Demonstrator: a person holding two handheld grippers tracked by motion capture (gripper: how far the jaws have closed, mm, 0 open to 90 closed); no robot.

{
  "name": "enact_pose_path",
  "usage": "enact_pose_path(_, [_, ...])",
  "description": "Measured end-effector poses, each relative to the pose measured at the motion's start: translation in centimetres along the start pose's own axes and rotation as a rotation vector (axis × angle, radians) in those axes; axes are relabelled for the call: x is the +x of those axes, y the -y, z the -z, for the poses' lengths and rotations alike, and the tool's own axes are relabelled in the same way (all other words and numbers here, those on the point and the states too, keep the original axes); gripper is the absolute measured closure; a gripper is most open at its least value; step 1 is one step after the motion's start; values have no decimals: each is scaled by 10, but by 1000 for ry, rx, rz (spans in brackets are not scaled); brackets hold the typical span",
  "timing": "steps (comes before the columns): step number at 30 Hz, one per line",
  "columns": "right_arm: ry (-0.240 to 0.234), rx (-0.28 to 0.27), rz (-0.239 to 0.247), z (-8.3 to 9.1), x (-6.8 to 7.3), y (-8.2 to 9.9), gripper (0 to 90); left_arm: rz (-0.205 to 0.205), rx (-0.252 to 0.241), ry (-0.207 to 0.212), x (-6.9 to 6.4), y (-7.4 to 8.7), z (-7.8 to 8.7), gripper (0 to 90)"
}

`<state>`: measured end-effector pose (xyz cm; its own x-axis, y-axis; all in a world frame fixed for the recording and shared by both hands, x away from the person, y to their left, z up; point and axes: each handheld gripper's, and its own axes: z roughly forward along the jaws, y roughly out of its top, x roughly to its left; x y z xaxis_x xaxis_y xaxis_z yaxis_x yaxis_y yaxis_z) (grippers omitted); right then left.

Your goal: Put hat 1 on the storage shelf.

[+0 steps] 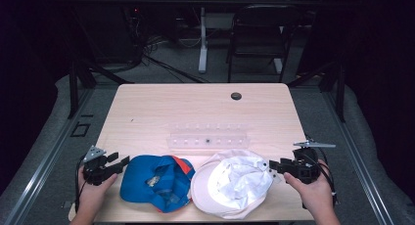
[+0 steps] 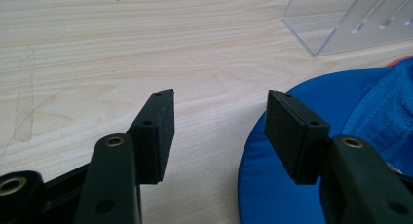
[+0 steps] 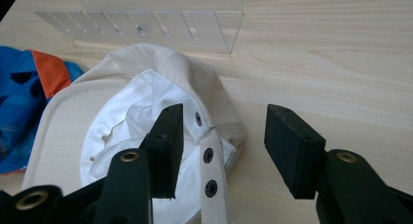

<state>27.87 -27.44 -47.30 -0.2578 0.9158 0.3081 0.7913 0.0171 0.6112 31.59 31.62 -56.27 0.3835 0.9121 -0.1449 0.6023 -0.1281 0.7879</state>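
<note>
A blue cap with an orange patch lies upside down at the table's front left. Beside it on the right lies a cream cap, also inside up, its white lining showing. My left gripper stands open at the blue cap's left edge; in the left gripper view the blue brim lies under the right jaw and nothing is between the pads. My right gripper is open just right of the cream cap. In the right gripper view the cap's snap strap lies below the gap, free of the pads.
A clear plastic rack with a row of slots stands mid-table behind the caps. A dark round grommet sits near the far edge. Beyond the table are a black chair and cables on the floor.
</note>
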Motion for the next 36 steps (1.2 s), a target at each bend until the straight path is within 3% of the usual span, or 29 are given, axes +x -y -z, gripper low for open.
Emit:
enact_pose_path(3, [8, 48, 16, 0, 5, -5, 491, 1, -3, -1, 0, 0, 1, 454])
enact_pose_path(8, [-10, 86, 13, 0, 10, -9, 491, 9, -7, -3, 1, 0, 1, 454])
enact_pose_path(18, [-1, 154, 39, -2, 19, -21, 488, 9, -4, -6, 3, 0, 2, 454])
enact_pose_path(27, [34, 328, 78, -15, 27, -31, 496, 11, 1, -8, 3, 1, 2, 454])
enact_pose_path(31, [63, 346, 94, -20, 27, -34, 510, 11, -1, -8, 3, 1, 2, 454])
enact_pose_path(36, [87, 339, 62, -25, 22, -38, 483, 10, -2, -7, 3, 1, 2, 454])
